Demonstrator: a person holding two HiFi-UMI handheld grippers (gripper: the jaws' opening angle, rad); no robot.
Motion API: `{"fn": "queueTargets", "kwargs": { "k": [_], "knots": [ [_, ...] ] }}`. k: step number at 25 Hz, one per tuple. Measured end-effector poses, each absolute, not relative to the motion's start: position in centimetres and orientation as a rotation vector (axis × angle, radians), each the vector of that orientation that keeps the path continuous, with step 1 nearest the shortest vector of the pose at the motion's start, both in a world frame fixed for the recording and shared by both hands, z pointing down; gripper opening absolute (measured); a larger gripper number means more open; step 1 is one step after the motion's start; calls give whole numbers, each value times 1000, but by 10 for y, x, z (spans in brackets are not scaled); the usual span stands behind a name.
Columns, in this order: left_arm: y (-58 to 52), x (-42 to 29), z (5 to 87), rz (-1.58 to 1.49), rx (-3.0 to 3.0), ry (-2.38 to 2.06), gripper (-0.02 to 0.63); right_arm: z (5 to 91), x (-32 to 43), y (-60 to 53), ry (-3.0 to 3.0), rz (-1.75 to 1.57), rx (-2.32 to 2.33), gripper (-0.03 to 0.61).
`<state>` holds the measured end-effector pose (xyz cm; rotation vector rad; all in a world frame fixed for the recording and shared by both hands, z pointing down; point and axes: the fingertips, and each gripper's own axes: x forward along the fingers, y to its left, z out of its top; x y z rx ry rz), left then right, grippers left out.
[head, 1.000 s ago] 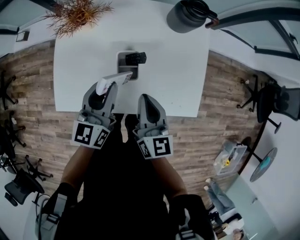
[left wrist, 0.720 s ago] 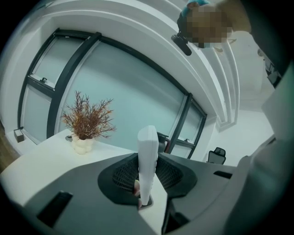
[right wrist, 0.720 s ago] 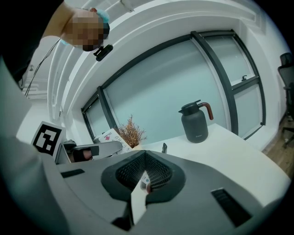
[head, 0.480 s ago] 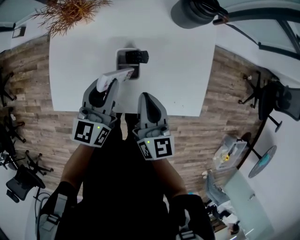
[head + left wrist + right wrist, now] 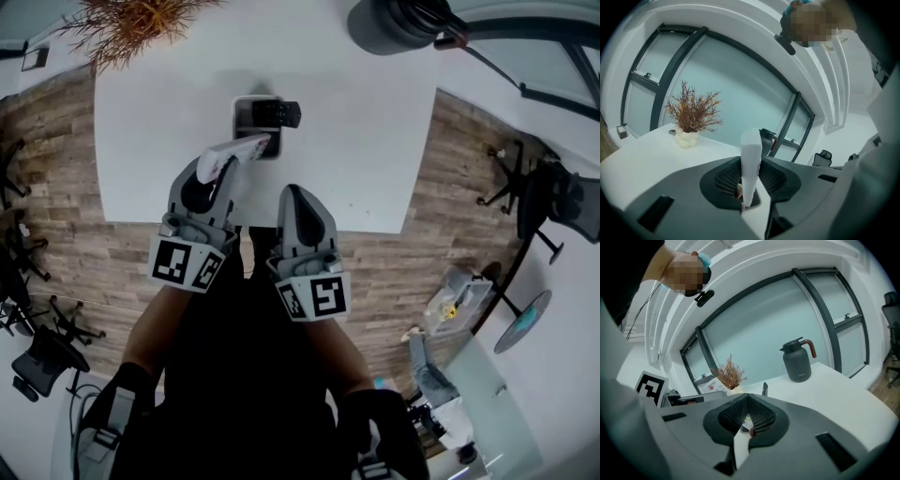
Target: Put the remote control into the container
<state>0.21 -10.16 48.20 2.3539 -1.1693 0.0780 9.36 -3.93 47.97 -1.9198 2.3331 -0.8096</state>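
On the white table [image 5: 150, 141] stands a small dark container [image 5: 240, 127] with a black remote [image 5: 281, 114] sticking out of its right side. My left gripper [image 5: 218, 169] is shut on a white remote [image 5: 238, 150], whose far end hangs just near and left of the container. In the left gripper view the white remote [image 5: 751, 161] stands upright between the mesh pads. My right gripper [image 5: 292, 195] hovers over the table's near edge, shut, with nothing in it; its pads [image 5: 754, 420] meet.
A dried plant [image 5: 131, 23] in a white pot sits at the table's far left corner, and a dark kettle [image 5: 394, 23] stands at the far right. Wooden floor and office chairs [image 5: 553, 202] surround the table.
Both grippers have sunk a little toward the table. The left one still holds the white remote near the container.
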Motion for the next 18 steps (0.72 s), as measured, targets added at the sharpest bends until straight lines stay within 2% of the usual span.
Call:
{"fn": "queueTargets", "kwargs": {
  "k": [18],
  "knots": [
    [-107,7,509,92,2330,-1161,117,495,97,-41,2312,-860,-1941,5]
  ]
}}
